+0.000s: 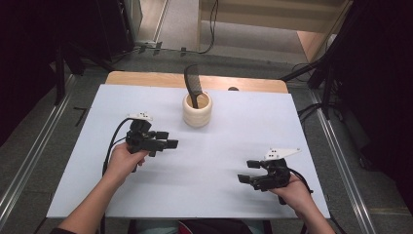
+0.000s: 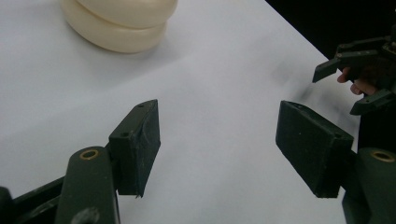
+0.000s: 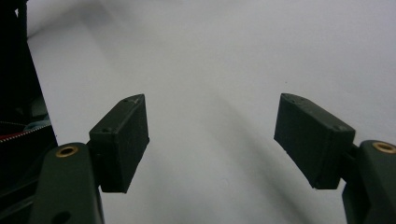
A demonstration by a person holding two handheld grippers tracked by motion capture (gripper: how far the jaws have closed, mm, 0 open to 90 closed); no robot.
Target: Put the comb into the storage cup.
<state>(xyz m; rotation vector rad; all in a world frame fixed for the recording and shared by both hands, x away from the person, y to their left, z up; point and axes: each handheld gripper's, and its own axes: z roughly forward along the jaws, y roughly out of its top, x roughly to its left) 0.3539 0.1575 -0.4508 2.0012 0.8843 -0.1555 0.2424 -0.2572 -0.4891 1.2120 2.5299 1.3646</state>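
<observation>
A cream ribbed cup point(image 1: 197, 110) stands upright toward the far middle of the white table point(image 1: 243, 131), and a black comb point(image 1: 193, 86) sticks up out of it, leaning toward the far left. The left gripper point(image 1: 166, 139) hovers at the near left of the cup, close to it but not touching, its jaws spread wide and holding nothing; in the left gripper view the cup point(image 2: 119, 21) sits up and to the left of the gap between the jaws rather than straight ahead. The right gripper point(image 1: 249, 171) is low over the near right of the table, well apart from the cup, jaws also wide and empty, facing bare tabletop in its own view. The main risk I see is tipping: the comb stands tall above the rim, so a sideways pull or a bump from a jaw as it comes in would likely lever the cup over or slide it toward the far edge. A grasp low on the comb could catch the rim and lift the cup with it. Because the left gripper is not lined up with the cup, closing from this angle could push it aside rather than grip it. Steadying the cup with one gripper while the other draws the comb straight up looks safer.
</observation>
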